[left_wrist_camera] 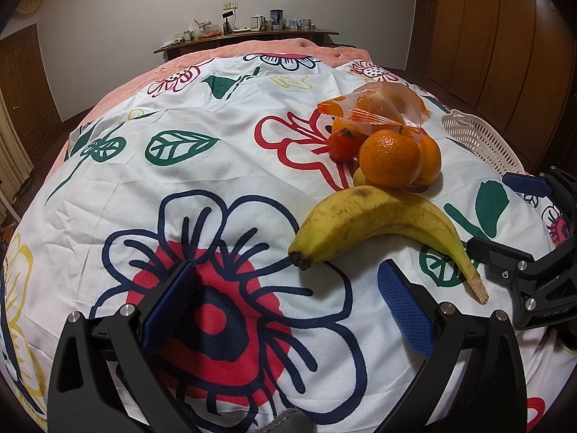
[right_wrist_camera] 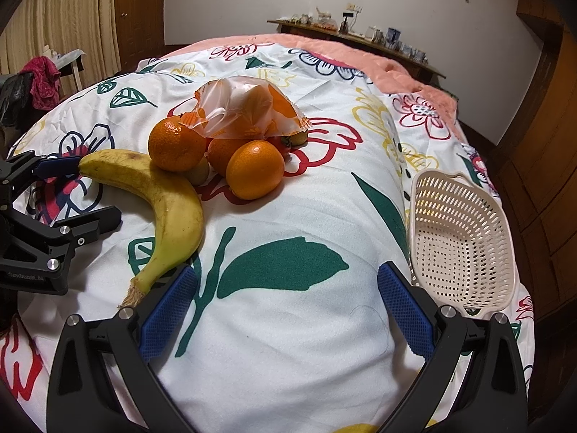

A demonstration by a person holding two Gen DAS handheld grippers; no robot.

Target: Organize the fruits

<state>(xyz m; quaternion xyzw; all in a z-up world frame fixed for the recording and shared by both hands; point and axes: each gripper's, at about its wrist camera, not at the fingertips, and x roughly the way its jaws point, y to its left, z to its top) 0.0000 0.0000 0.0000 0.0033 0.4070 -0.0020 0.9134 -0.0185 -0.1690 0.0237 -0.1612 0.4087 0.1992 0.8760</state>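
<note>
The long yellow curved banana (right_wrist_camera: 169, 209) is lying sideways on the flowery white cloth (right_wrist_camera: 288, 324). Its stem is nearly touching the right gripper (right_wrist_camera: 286, 310), which is nearer. Both grippers are gaping wide, holding nothing; the left gripper (left_wrist_camera: 286, 310) is waiting beside its other end.

Banana (right_wrist_camera: 169, 213) beside oranges (right_wrist_camera: 254, 174), basket (right_wrist_camera: 461, 238) right, right tongs (right_wrist_camera: 288, 306) agape

One banana (right_wrist_camera: 169, 202), one basket (right_wrist_camera: 465, 238), one bag (right_wrist_camera: 249, 112), two hand-held grippers.
</note>
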